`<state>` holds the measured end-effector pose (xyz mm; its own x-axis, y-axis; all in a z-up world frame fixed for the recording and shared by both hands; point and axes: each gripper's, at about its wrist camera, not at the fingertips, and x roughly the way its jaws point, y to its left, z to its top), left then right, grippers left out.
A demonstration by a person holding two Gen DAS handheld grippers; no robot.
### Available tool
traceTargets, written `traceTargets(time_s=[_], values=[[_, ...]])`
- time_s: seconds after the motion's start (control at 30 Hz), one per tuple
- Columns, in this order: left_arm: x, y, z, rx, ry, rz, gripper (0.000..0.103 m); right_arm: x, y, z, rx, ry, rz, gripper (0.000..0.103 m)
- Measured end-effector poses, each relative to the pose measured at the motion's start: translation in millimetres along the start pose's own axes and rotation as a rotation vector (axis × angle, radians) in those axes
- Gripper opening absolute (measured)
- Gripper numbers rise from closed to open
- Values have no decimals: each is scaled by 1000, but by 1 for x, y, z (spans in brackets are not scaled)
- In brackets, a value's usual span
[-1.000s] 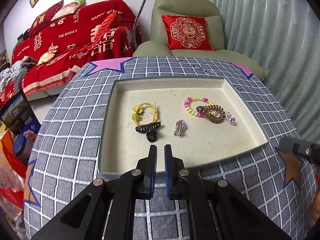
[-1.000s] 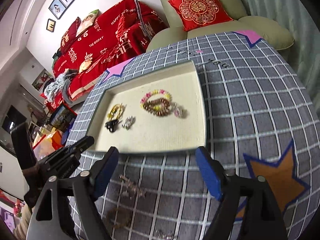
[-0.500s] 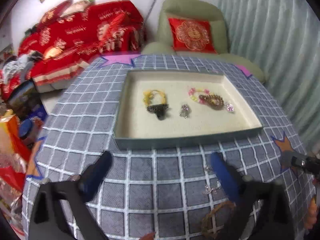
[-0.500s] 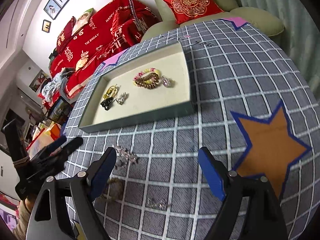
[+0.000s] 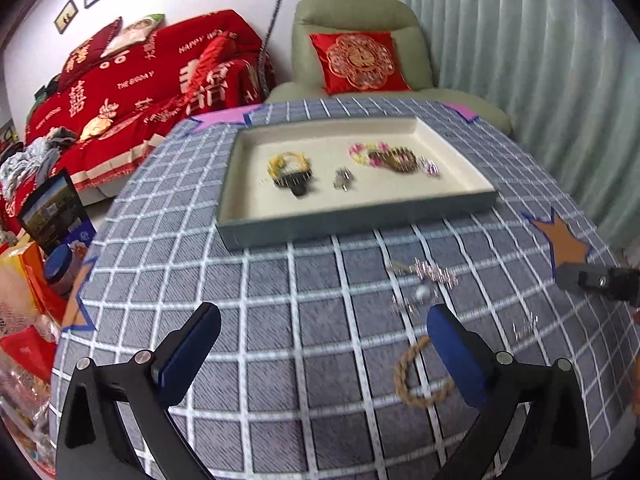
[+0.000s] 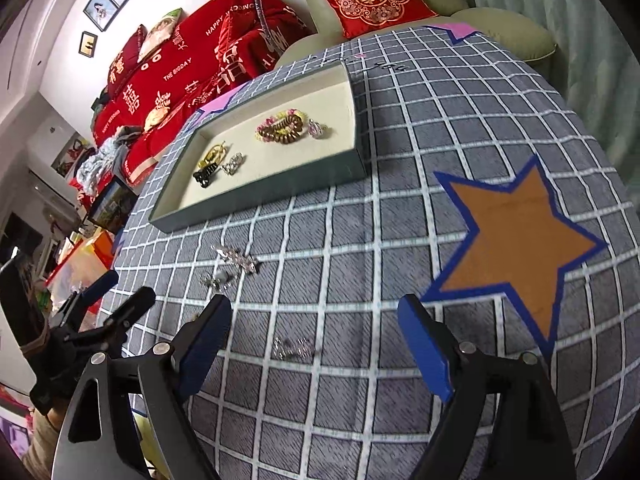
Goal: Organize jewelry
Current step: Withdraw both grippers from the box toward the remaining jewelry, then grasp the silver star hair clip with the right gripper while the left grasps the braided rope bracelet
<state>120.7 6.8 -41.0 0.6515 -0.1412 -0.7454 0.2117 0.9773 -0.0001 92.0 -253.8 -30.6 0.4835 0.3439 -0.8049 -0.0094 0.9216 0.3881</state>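
Observation:
A grey-green tray with a cream floor holds a yellow bracelet, a black clip, a small silver piece, a pink bead bracelet with a brown coil hair tie and a pink gem. On the cloth in front of the tray lie silver pieces, a brown rope bracelet and a small silver piece. My left gripper is open above the cloth, its right finger beside the rope bracelet. My right gripper is open over the small silver piece.
The table wears a grey checked cloth with an orange star. A green armchair with a red cushion and a red-covered sofa stand behind. Bags and boxes crowd the floor at the left.
My left gripper has opened and drawn back from the tray to the near cloth. My right gripper has also drawn back and now hovers over the small silver piece.

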Motion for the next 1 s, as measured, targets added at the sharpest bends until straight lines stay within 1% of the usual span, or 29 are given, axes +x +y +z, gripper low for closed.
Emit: traceTargets(time_s=[0.2,0.4,0.57,0.77,0.83,0.87,0.9,0.93,0.97,1.0], values=[[-7,-11,-22,38,22,-21,103,-1,-1,-11,-19,13,-26,87],[-14,-20,-25,56,46,-23,103,0,4,-11,-45,11,-38,87],[-14,-25,-31,71,61,-26,103,8,15,-1,-89,19,-40,87],[-15,-30,-32,84,78,-29,101,25,38,15,-201,35,-34,87],[-18,-32,-34,84,75,-31,101,32,46,20,-239,38,-28,82],[-19,-33,-35,84,74,-34,101,34,50,22,-255,42,-22,76],[-19,-34,-36,86,74,-38,99,38,54,24,-271,48,-15,71],[-20,-36,-37,89,76,-41,87,43,59,26,-291,57,-7,68],[-18,-37,-36,92,88,-42,84,46,61,27,-303,62,-3,64],[-15,-37,-34,93,95,-43,84,52,65,29,-323,72,2,58]])
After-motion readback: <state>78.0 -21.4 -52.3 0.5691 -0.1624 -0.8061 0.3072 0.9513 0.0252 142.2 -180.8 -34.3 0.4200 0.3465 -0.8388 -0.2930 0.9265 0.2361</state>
